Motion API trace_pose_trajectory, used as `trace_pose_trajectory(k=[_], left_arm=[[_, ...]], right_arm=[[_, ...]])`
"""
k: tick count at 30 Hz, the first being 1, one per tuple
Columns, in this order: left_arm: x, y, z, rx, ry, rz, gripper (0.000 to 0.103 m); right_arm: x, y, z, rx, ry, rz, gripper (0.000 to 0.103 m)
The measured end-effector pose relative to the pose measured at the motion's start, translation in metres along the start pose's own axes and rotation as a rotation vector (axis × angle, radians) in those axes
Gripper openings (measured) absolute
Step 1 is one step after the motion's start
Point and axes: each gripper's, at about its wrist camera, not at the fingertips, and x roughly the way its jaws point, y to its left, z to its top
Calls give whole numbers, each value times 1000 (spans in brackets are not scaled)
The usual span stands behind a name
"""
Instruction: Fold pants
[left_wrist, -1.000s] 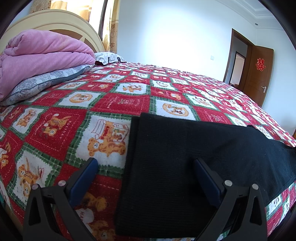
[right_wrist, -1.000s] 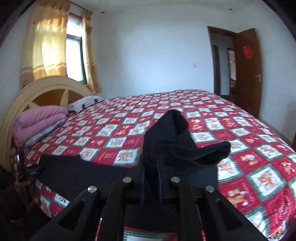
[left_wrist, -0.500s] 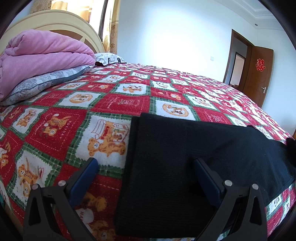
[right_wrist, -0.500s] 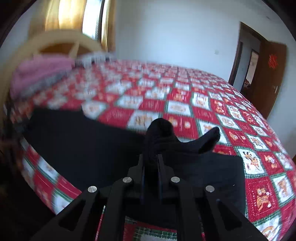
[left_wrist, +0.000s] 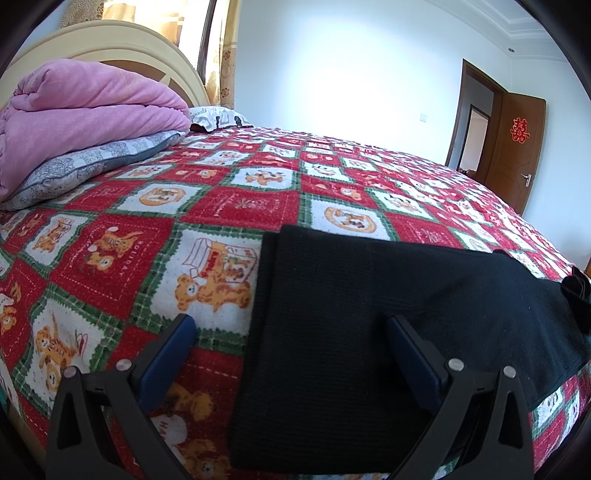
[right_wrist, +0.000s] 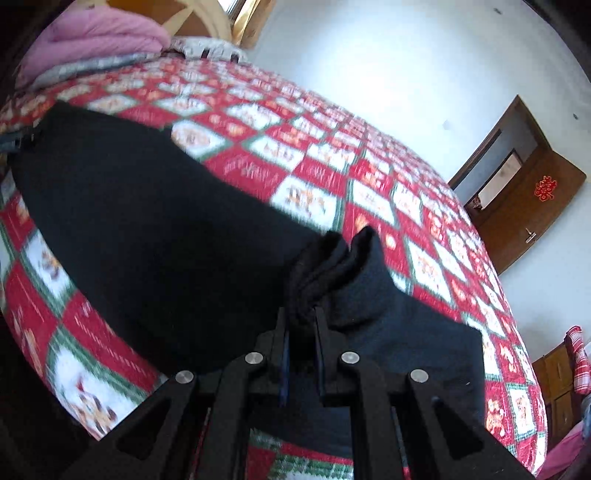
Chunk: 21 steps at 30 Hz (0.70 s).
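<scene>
Black pants lie flat across the near edge of a bed with a red, white and green patchwork cover. My left gripper is open and empty, low over the pants' left end, with its right finger over the cloth. My right gripper is shut on a bunched end of the black pants and holds it low over the flat part. That bunched end shows at the far right in the left wrist view.
A folded pink quilt lies on a grey pillow by the cream headboard at the left. A brown door stands open at the far right. A wooden cabinet stands by the bed's right side.
My right gripper has carried the held pants end leftward and lower over the flat pants, tilting as it goes. The held end has come into the left wrist view. My left gripper has not moved.
</scene>
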Motion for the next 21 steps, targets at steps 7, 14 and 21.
trace_pose_trajectory(k=[7, 14, 21], left_arm=[[1, 0, 0, 0, -1, -1, 103], [0, 0, 0, -1, -2, -1, 103], [1, 0, 0, -1, -2, -2, 103]], right_arm=[[2, 29, 14, -37, -33, 92, 11], [15, 42, 5, -73, -15, 88, 11], [8, 49, 1, -101, -38, 67, 12]])
